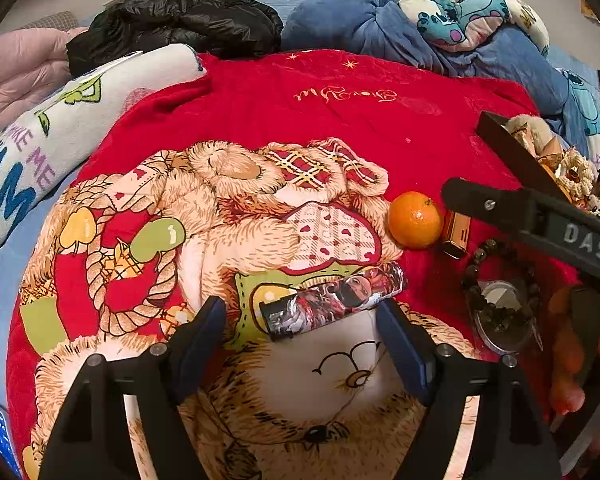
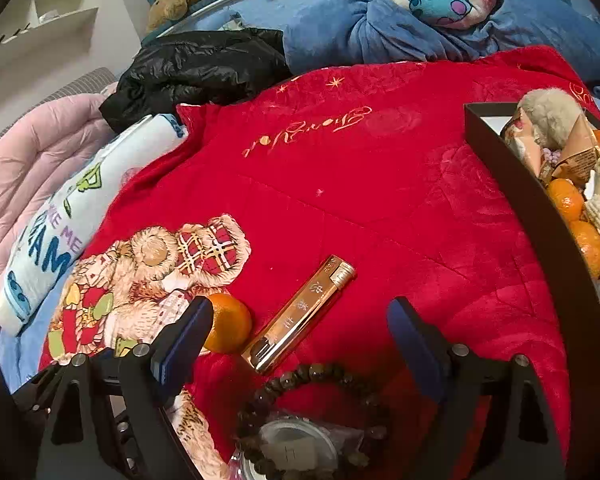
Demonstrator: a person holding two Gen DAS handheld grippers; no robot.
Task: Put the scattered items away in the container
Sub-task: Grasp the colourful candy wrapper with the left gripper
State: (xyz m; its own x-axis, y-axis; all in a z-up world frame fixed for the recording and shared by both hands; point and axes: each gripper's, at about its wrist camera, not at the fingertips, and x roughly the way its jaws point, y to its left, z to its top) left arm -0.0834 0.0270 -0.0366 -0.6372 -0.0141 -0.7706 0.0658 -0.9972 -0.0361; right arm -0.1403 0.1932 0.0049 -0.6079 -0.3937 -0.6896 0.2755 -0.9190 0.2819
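Note:
A lighter with a printed picture [image 1: 332, 300] lies on the red bear blanket, crosswise between the tips of my left gripper [image 1: 300, 312]. That gripper is open: the right pad is close to the lighter and the left pad stands clear of it. My right gripper [image 2: 300, 314] is open over a gold lighter [image 2: 300, 316], and neither pad touches it. A tangerine [image 2: 228, 322] sits against that gripper's left finger. A dark bead bracelet [image 2: 312, 400] and a clear round case [image 2: 296, 448] lie just below. The black box [image 2: 540, 232] at the right holds tangerines and a plush toy.
The red blanket [image 2: 380, 184] covers the bed. A black jacket [image 1: 180, 20], a pink quilt [image 1: 16, 72] and a lettered white towel [image 1: 60, 128] lie at the back left. A blue duvet [image 1: 360, 20] is bunched at the back. A hand [image 1: 568, 360] holds the right gripper.

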